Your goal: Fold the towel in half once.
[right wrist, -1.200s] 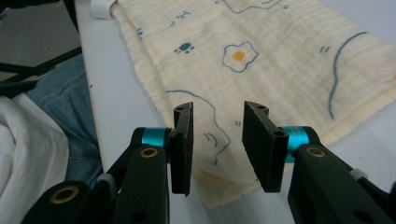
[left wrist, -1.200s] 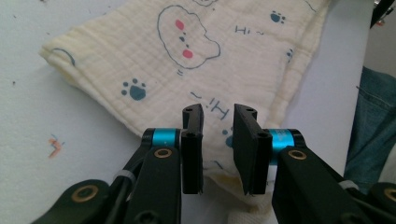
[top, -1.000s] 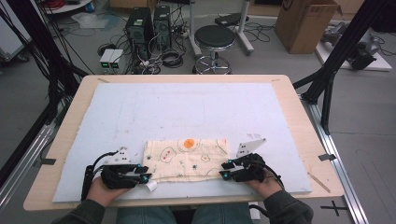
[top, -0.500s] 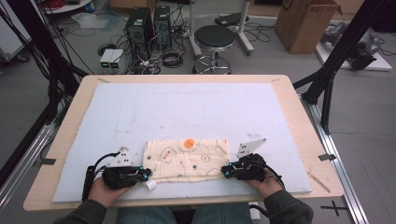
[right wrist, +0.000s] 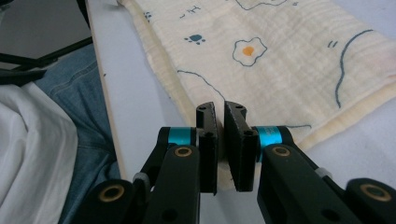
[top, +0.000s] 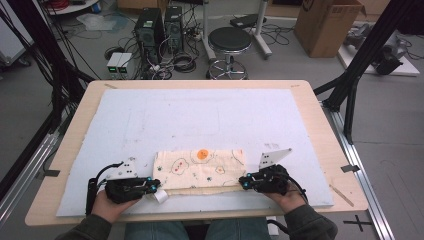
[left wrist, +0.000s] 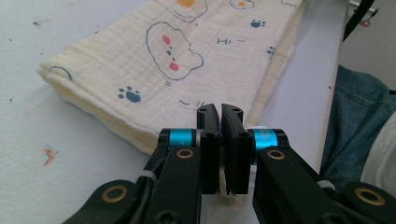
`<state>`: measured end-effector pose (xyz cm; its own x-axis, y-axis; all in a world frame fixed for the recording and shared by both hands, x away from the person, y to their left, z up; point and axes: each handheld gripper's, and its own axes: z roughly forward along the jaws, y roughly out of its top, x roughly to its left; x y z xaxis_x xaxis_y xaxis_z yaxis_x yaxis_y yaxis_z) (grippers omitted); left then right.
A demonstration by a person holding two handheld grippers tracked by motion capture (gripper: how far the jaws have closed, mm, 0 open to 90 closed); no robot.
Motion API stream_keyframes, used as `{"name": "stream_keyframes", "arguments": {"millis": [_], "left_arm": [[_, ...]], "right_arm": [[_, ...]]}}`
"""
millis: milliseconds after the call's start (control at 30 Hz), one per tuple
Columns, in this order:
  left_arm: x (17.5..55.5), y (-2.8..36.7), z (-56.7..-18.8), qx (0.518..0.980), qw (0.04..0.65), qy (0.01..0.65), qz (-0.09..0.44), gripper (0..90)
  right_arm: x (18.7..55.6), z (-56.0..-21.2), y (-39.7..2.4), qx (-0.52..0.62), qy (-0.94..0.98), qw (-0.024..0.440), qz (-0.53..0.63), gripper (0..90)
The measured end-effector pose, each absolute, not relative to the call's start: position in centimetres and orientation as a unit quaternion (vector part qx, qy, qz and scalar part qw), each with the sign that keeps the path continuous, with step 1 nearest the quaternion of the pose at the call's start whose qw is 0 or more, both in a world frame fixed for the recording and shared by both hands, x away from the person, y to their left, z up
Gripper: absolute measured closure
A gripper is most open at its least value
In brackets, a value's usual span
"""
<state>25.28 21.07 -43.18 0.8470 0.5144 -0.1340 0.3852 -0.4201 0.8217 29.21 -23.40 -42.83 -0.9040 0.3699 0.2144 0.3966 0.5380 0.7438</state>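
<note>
A folded cream cloth printed with eggs, paws and clouds lies on the white mat near the table's front edge. My left gripper sits at the cloth's near left corner. In the left gripper view its jaws stand together, pinching a thin edge of the cloth. My right gripper is at the near right corner. Its jaws have just been closing and now press on the edge of the cloth, with a thin strip of fabric between the pads.
The white mat covers most of the wooden table. The person's jeans lie just past the front edge. Beyond the far edge stand a black stool, computer towers and a cardboard box.
Both grippers' jaws have come together on the cloth's near corners. The hands have hardly shifted and the cloth lies as before.
</note>
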Motion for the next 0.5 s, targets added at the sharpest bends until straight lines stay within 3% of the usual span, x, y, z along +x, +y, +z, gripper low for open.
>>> {"name": "stream_keyframes", "arguments": {"millis": [300,500], "left_arm": [[24.94,20.66,-43.67,0.854,0.452,0.252,0.058,84.5],[24.91,20.82,-43.16,0.843,0.475,0.248,0.053,67.2]], "right_arm": [[28.68,-43.3,-23.34,-0.211,-0.886,0.029,-0.411,81.2],[28.67,-42.91,-23.44,-0.211,-0.876,0.039,-0.433,65.9]]}}
